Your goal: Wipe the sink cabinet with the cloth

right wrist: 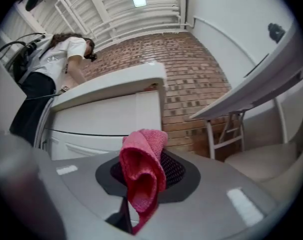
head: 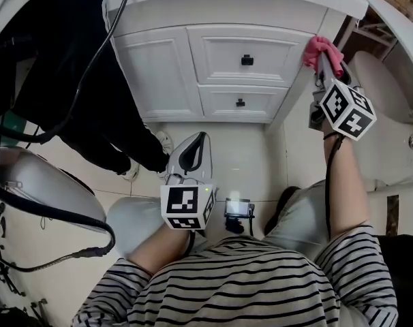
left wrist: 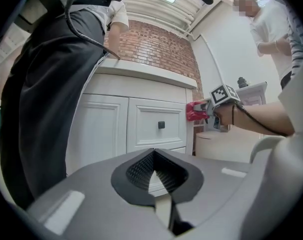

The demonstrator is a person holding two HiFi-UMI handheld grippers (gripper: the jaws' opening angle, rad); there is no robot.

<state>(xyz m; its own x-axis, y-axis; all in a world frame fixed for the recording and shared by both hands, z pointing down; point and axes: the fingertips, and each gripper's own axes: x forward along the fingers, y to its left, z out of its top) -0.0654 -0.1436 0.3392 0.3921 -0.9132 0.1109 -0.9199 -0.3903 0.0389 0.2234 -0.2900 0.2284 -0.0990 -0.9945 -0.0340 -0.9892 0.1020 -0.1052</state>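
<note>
The white sink cabinet (head: 213, 60) with its black-knobbed drawers fills the top of the head view. My right gripper (head: 322, 63) is shut on a pink cloth (head: 320, 52) and holds it against the cabinet's upper right corner. The right gripper view shows the folded cloth (right wrist: 141, 169) standing up from the jaws, with the cabinet's side panel (right wrist: 106, 119) just behind. My left gripper (head: 193, 154) hangs low over the floor in front of the cabinet, shut and holding nothing. In the left gripper view the drawers (left wrist: 151, 126) lie ahead and the cloth (left wrist: 195, 111) shows at the cabinet's right edge.
A person in black clothes (head: 70, 80) stands close at the cabinet's left, with black cables (head: 56, 131) hanging around. A round beige seat (head: 380, 94) and a white folding table (right wrist: 251, 89) stand to the right. A brick wall (right wrist: 191, 74) lies behind.
</note>
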